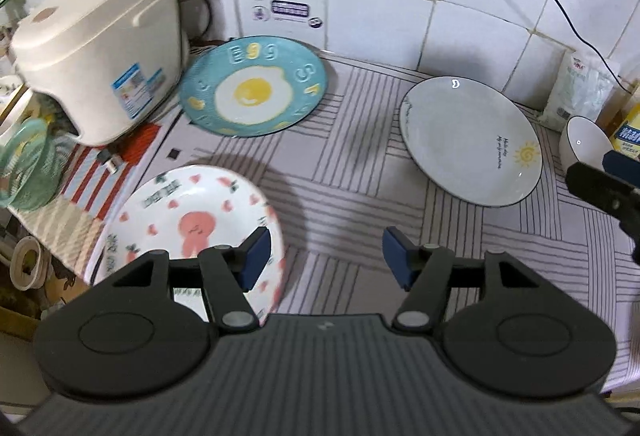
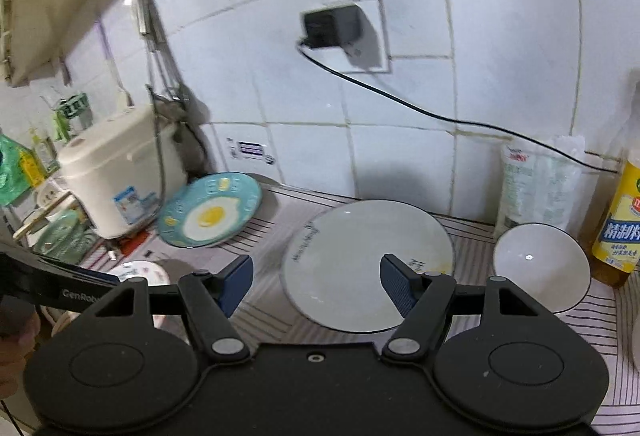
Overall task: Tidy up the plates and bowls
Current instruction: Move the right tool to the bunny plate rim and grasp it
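Both claws are spread wide and grasp nothing. Seen from its own camera, the left claw (image 1: 324, 258) hovers above a surface (image 1: 348, 164) covered by a white cloth with grey line patterns; its left blue pad (image 1: 256, 256) hangs over the right edge of a white plate printed with pink shapes (image 1: 188, 220), which lies flat at the near left. Farther back, a blue plate with a fried-egg design (image 1: 252, 86) sits tilted, its left edge propped against a cream rice cooker (image 1: 96, 40) that stands in the tiled corner. To the right, well apart from both, lies a pale grey plate with a small sun drawing (image 1: 472, 140). Just beyond it, at the right edge, sits a white bowl (image 1: 584, 140), with a white plastic bag (image 1: 580, 88) behind it against the wall. A black part of the right claw (image 1: 604, 192) enters from the right side.

From the right wrist camera, the right claw (image 2: 316, 286) hangs released above the near edge of the pale grey plate (image 2: 352, 256). The white bowl (image 2: 540, 268) stands upright just to the right of that plate, not touching it. A yellow-labelled bottle (image 2: 620, 220) stands beside the bowl at the far right. The egg plate (image 2: 210, 210) and rice cooker (image 2: 116, 172) appear at the back left. A black cable (image 2: 440, 116) runs across the white wall tiles from a plug (image 2: 332, 24) in a socket.
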Available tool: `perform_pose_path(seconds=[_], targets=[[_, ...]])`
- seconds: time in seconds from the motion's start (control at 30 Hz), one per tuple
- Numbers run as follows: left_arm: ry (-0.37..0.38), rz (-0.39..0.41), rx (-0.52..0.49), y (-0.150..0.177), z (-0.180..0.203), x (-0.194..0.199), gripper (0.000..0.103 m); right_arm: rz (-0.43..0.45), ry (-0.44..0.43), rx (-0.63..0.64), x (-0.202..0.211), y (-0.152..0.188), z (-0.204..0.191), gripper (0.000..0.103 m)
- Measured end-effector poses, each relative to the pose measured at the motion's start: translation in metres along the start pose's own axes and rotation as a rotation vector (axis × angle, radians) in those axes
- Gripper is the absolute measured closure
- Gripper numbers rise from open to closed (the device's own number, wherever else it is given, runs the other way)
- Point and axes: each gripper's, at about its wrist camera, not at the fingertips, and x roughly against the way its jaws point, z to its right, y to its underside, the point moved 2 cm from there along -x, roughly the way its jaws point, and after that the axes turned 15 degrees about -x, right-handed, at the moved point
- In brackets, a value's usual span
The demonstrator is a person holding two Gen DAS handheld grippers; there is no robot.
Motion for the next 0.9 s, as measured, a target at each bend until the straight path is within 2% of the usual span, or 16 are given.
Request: perform_pose_path(seconds=[0.13,0.37,0.5,0.73,0.9], targets=[[-0.02,0.015,0.025,0.021,-0.014,0.015,0.038,0.004,-0.027,0.005,0.014,0.008,-0.021,0.017],[-0.038,0.03,0.051,0.059,-0.034,0.036,0.035,0.0,-0.06,0.018,0.034,0.033,-0.059,0.015],[-0.044,0.043,0.066,0.077,-0.049,0.045,0.028,0.002,-0.073,0.039,0.04,0.049,-0.08,0.011],[-0.08,0.07,0.09,0.098,-0.067,0.046,0.028,0.044,-0.108,0.054,0.038,0.074,-0.108,0.006],[-0.107,0.08,0.085,0.113,-0.077,0.038,0.024,0.078,-0.185,0.054,0.028,0.092,-0.119,0.001]])
